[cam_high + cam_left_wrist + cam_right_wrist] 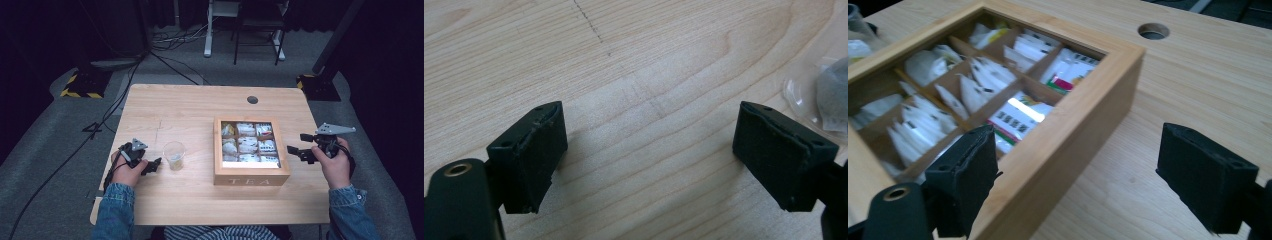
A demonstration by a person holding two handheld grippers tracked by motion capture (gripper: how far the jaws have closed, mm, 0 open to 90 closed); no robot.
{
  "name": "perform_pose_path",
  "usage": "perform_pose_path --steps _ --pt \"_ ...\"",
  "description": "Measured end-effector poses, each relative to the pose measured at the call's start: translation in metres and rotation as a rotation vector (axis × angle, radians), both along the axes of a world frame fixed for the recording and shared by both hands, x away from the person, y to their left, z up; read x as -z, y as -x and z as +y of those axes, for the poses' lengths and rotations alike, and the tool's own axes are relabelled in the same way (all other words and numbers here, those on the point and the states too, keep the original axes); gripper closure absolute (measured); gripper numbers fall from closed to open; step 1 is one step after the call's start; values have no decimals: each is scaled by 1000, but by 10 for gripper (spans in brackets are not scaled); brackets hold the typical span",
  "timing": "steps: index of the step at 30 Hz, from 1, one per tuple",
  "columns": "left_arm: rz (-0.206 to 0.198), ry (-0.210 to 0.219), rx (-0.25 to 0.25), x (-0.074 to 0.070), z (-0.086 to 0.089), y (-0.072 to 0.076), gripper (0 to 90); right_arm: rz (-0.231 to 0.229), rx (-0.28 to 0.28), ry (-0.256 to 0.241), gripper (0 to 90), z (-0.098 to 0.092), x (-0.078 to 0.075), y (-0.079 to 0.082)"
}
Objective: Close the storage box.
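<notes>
My left gripper [150, 166] rests low on the desk [190, 105], jaws wide apart with bare wood grain between them, holding nothing. Just to its right stands a clear plastic cup [174, 155] with a tea bag in the bottom; in the left gripper view the cup [819, 95] sits at the far right edge, apart from my jaw.

My right gripper [300, 145] hovers at the right side of the wooden tea box [251, 176], jaws spread wide, gripping nothing. In the right gripper view the box's right wall [1083, 125] lies between my jaws, untouched as far as I can tell. The compartments hold white tea packets [983, 75].
</notes>
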State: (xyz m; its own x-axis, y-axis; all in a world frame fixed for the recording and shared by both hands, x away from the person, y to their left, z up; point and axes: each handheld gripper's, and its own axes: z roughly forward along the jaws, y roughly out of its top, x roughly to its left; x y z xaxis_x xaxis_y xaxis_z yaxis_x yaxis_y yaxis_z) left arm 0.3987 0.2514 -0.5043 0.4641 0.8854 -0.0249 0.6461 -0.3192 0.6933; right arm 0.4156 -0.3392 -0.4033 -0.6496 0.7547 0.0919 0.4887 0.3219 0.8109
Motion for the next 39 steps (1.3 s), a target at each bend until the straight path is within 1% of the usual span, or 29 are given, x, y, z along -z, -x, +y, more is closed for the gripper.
perform_pose_path --steps 4,5,6,8,10,12,14,18,25,28,31,35,39 --pt "8 2 2 0 1 0 144 -5 32 13 173 -10 6 -10" --pt "8 1 3 0 1 0 144 -16 50 21 174 -14 9 -14" --pt "4 2 1 0 1 0 144 -19 60 33 177 -17 12 -17" --pt "8 2 4 0 2 0 144 -21 74 44 182 -22 19 -23" --pt "8 2 4 0 2 0 144 -1 86 42 182 -26 27 -28" --pt "3 -7 5 0 3 -1 143 18 96 44 182 -30 35 -32" --pt "3 -3 3 0 4 -1 143 34 109 43 182 -33 42 -34" --pt "9 2 0 0 4 -1 142 49 136 48 178 -39 53 -38" --pt "10 -2 1 0 4 -2 131 76 186 58 176 -47 72 -41" --pt "10 -7 3 0 4 -2 125 83 193 66 175 -48 77 -42" --pt "10 -3 2 0 4 -3 123 80 191 79 171 -48 81 -42" --pt "6 -4 4 0 4 -4 118 80 193 107 169 -47 86 -42" --pt "13 -6 6 0 4 -5 108 77 178 130 166 -44 90 -41"
